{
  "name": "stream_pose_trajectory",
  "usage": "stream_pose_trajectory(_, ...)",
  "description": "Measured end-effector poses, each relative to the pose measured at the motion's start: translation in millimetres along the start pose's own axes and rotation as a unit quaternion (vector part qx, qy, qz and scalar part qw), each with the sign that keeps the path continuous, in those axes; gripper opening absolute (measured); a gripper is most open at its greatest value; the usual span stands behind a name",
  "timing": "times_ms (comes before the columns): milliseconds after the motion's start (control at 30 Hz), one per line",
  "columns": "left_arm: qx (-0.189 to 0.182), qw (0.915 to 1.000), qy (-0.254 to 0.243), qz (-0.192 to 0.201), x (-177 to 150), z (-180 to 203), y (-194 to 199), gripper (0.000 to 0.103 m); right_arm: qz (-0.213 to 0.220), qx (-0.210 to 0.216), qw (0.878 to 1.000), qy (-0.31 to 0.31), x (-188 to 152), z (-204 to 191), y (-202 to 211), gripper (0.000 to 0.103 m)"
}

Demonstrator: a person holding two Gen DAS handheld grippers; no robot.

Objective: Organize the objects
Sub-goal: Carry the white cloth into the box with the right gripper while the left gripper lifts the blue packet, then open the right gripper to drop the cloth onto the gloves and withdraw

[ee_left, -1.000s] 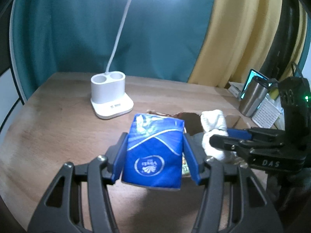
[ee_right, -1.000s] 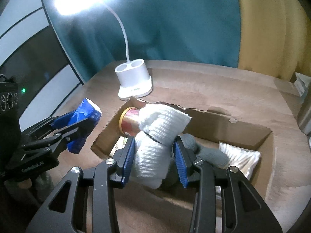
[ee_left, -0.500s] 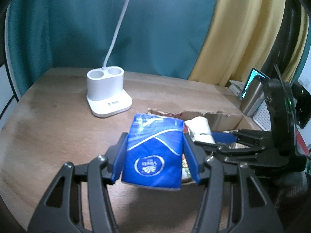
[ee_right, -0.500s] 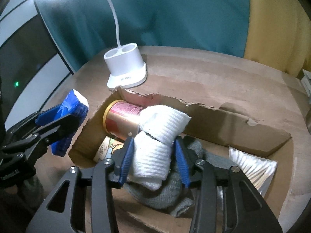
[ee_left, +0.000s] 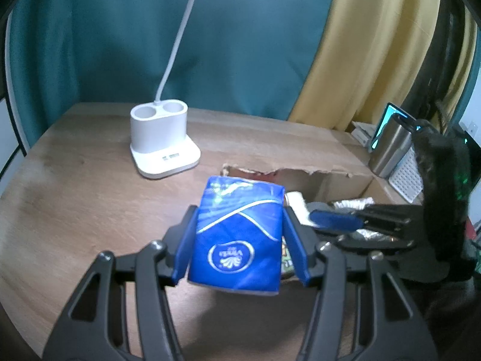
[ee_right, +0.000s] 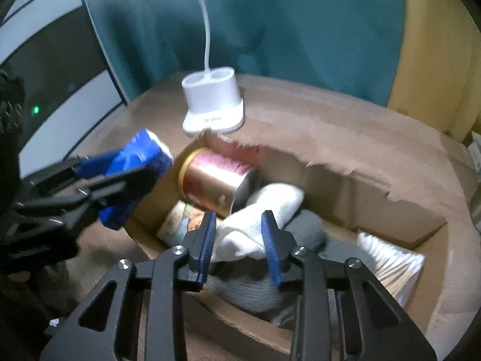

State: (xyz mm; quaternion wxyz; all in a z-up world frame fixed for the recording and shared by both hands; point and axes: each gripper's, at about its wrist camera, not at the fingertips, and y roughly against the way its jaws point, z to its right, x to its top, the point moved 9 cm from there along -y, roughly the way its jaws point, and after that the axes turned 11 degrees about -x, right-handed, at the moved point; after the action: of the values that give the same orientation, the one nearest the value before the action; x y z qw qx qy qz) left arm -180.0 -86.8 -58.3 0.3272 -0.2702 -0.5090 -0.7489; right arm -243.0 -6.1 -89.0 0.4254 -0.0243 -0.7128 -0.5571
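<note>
My left gripper (ee_left: 239,236) is shut on a blue tissue pack (ee_left: 239,234) and holds it above the table, at the left edge of the cardboard box (ee_left: 330,174). It shows in the right wrist view (ee_right: 136,165) too. My right gripper (ee_right: 240,243) is open above the box (ee_right: 375,186), its fingers either side of white socks (ee_right: 261,219) that lie on grey cloth (ee_right: 303,234). The box also holds a pink and gold can (ee_right: 215,180), a printed packet (ee_right: 180,225) and a bag of cotton swabs (ee_right: 393,264).
A white desk lamp (ee_left: 163,147) stands on the wooden table (ee_left: 75,186) behind the box. A steel tumbler (ee_left: 389,147) and a lit screen (ee_left: 387,120) stand at the far right. Teal and yellow curtains hang behind.
My right gripper has lowered into the box and opened, leaving the white socks on the grey cloth. My left gripper has moved with the tissue pack closer to the box's left edge.
</note>
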Motion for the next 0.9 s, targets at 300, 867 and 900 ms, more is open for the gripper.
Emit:
stream_pose_trajectory(300, -0.001, 1.0, -0.005, -0.004, -2.4, 8.5, 2.5, 0.056, -0.009, 0.01, 1.0, 0.001, -6.1, -1.6, -5.8, 0.028)
stream_pose_trajectory(867, -0.001, 0.9994, -0.028, -0.023, -6.3, 46.8, -11.7, 0.057, 0.025, -0.042, 0.998, -0.049, -16.1, 58.4, 43.8, 0.046)
stream_pose_trajectory(900, -0.002, 0.9992, -0.03, -0.024, -6.3, 50.5, -13.7, 0.057, 0.026, -0.043, 0.997, -0.051, -16.8, 62.4, 45.5, 0.046)
